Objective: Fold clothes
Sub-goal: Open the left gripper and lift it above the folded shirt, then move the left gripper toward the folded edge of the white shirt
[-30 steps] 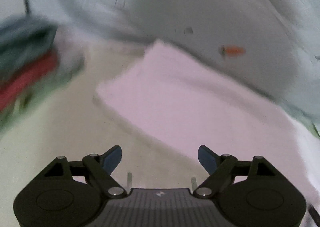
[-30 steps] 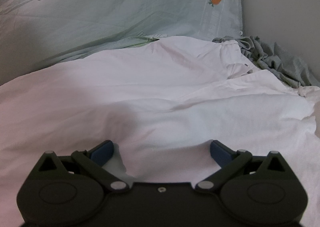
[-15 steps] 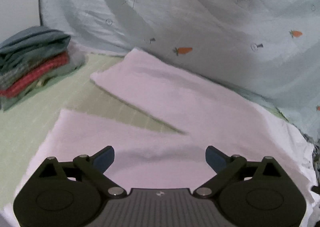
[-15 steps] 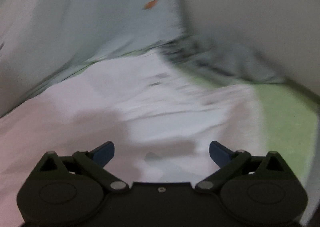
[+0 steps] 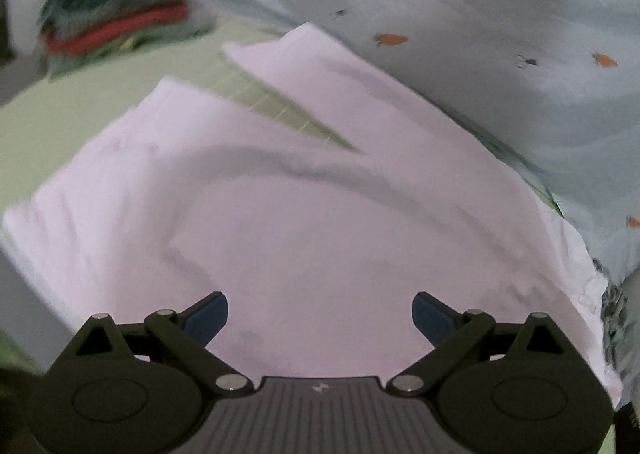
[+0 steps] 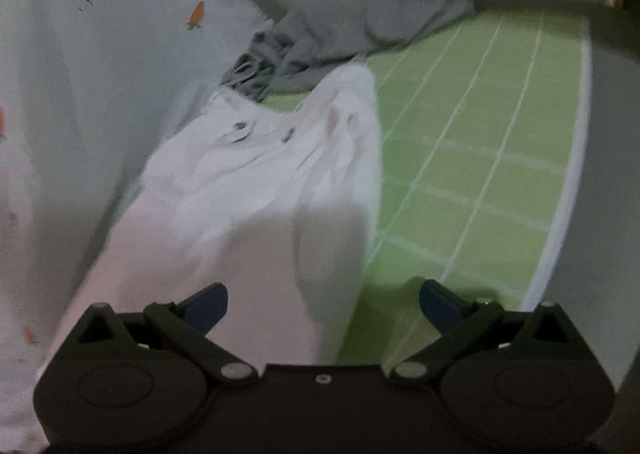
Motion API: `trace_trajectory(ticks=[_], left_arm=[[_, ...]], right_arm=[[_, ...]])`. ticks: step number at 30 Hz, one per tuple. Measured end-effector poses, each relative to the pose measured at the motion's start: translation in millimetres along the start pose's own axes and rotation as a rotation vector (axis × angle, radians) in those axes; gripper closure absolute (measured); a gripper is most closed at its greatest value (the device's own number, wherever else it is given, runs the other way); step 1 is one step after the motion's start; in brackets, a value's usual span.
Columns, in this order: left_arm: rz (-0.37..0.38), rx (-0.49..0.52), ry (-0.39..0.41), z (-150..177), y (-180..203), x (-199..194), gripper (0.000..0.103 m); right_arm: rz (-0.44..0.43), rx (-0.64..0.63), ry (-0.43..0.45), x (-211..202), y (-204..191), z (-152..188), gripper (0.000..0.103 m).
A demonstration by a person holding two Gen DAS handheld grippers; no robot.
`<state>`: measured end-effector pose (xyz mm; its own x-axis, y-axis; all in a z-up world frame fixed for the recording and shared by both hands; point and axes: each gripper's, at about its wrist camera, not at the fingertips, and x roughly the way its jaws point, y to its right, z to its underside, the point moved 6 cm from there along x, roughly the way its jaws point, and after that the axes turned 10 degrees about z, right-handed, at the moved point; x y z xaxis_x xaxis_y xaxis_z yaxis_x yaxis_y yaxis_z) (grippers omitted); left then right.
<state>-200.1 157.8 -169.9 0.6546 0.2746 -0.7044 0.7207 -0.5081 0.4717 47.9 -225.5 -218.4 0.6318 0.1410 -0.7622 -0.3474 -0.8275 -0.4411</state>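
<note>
White trousers [image 5: 320, 221] lie spread on the green checked bed sheet [image 5: 80, 113], two legs reaching away to the upper left. My left gripper [image 5: 320, 316] is open and empty, just above the seat of the trousers. In the right wrist view the trousers' waist end [image 6: 260, 173] with its buttons lies bunched beside bare sheet [image 6: 480, 173]. My right gripper [image 6: 323, 306] is open and empty over the trousers' right edge, blue pads wide apart.
A stack of folded clothes [image 5: 120, 17], grey-green with a red one, sits at the far left. A pale carrot-print quilt [image 5: 480, 33] runs along the back. A crumpled grey garment [image 6: 320, 45] lies past the waist end. The bed's edge [image 6: 568, 193] is to the right.
Both grippers have swung: the left view has moved from the trouser legs to over the seat, the right view has turned right toward the waist end and bare sheet. Both stay open.
</note>
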Motion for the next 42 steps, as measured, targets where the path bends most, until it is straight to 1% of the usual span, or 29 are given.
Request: trace_trajectory(ticks=[2,4,6,10,14,18,22,25,32,34,38,42], left_arm=[[0.016,-0.076,-0.010,10.0,-13.5,-4.2,0.005],[0.020,-0.133,-0.014,17.2,-25.8,-8.1,0.005],[0.021,-0.177,-0.017,21.7,-37.1,-11.4,0.005],[0.033,-0.266,-0.020,26.4,-60.4,-15.5,0.005],[0.031,-0.341,-0.013,25.3,-82.8,-19.1,0.005],[0.003,-0.385,-0.004,15.9,-110.3,-22.6,0.005],[-0.014,-0.397,0.006,-0.1,-134.8,-25.7,0.005],[-0.028,-0.378,-0.004,-13.1,-152.0,-26.2,0.005],[-0.064,-0.339,-0.033,-42.0,-195.0,-24.5,0.005],[-0.077,-0.337,-0.040,-49.7,-206.1,-22.9,0.005],[-0.090,-0.340,-0.076,-56.0,-220.3,-14.6,0.005],[-0.082,-0.324,-0.097,-58.4,-223.3,-8.6,0.002]], right_arm=[[-0.097,0.072,-0.054,0.2,-1.6,4.6,0.000],[-0.164,0.130,-0.087,0.9,-4.4,9.8,0.000],[-0.204,0.145,-0.108,1.8,-9.0,14.4,0.000],[-0.220,0.123,-0.124,1.6,-16.5,19.4,0.000],[-0.236,0.163,-0.127,3.8,-20.1,24.7,0.000],[-0.240,0.205,-0.108,2.2,-24.1,34.5,0.000],[-0.244,0.257,-0.085,-0.3,-28.4,46.7,0.000],[-0.244,0.284,-0.059,-3.6,-34.0,58.9,0.000],[-0.214,0.271,0.055,-10.3,-57.5,89.0,0.000],[-0.211,0.265,0.071,-10.7,-62.1,95.1,0.000],[-0.203,0.247,0.079,-13.6,-70.4,106.9,0.000],[-0.195,0.244,0.080,-15.0,-74.4,112.0,0.000]])
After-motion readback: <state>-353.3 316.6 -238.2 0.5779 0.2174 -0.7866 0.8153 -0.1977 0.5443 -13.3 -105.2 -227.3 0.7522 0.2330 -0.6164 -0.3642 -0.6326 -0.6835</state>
